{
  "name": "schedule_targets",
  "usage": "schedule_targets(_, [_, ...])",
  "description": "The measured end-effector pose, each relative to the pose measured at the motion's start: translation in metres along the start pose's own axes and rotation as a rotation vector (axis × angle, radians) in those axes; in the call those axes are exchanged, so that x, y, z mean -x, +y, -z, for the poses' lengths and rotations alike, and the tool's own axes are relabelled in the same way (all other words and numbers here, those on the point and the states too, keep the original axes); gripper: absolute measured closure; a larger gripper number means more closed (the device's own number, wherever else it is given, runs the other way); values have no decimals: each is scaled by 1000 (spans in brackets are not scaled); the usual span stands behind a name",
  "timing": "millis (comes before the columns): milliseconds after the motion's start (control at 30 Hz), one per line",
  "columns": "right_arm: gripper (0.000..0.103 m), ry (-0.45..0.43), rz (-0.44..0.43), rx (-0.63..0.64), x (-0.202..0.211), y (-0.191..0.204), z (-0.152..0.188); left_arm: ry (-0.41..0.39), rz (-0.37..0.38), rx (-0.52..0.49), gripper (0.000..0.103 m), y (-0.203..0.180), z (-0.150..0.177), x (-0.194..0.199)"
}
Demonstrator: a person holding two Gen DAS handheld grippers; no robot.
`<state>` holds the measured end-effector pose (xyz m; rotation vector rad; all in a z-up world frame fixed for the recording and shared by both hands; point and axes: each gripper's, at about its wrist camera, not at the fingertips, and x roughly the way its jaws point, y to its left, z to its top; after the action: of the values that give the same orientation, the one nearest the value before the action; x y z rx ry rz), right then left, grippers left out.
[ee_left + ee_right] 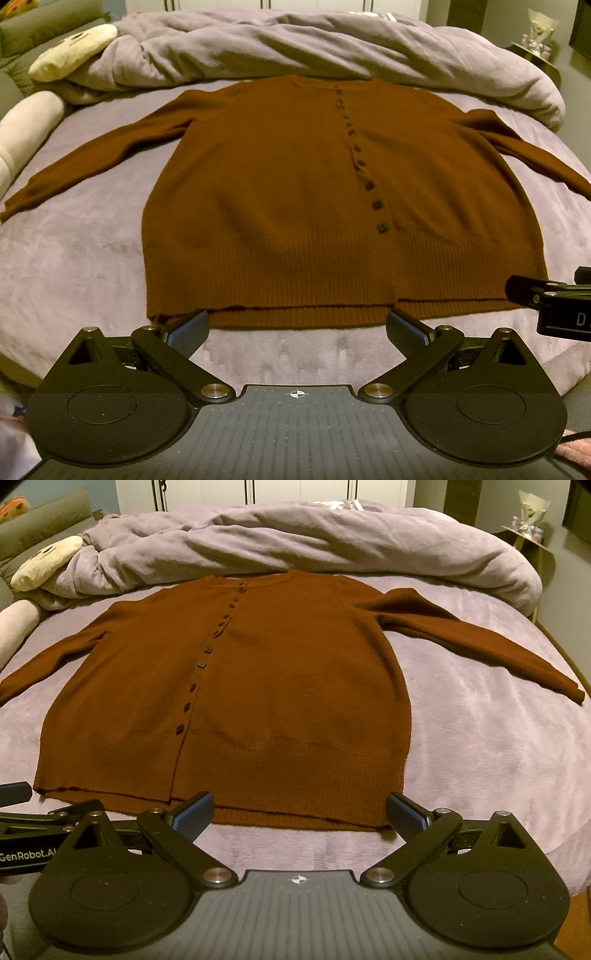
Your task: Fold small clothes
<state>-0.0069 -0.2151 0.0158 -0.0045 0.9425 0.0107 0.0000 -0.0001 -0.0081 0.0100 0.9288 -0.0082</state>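
Note:
A brown knit cardigan (288, 199) (258, 672) lies flat on the lilac bed, front up, with a row of dark buttons (369, 186) (201, 663) and both sleeves spread sideways. Its ribbed hem faces me. My left gripper (297, 332) hovers open just before the hem, near the left half, nothing between its blue-padded fingers (188, 332). My right gripper (299, 814) is open too, in front of the hem's right half. The other tool's black body shows at each view's edge: the right tool (550, 299), the left tool (33, 823).
A bunched lilac duvet (295, 44) (314, 539) lies across the bed behind the cardigan. A cream plush toy (70, 51) (48, 561) and a pale bolster (26, 129) sit far left. A small side table with ornaments (528, 520) stands at the right, beyond the bed edge.

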Motion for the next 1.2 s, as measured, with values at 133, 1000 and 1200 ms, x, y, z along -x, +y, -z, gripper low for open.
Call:
schedule_targets(133, [4, 1, -5, -2, -1, 0, 0, 4, 3, 2, 0, -4, 0, 0])
schedule_targets(1000, [4, -17, -125, -25, -9, -6, 8, 53, 15, 28, 0, -2, -1, -11])
schedule_targets(1200, [4, 0, -170, -79, -15, -16, 7, 49, 4, 32, 0, -2, -1, -13])
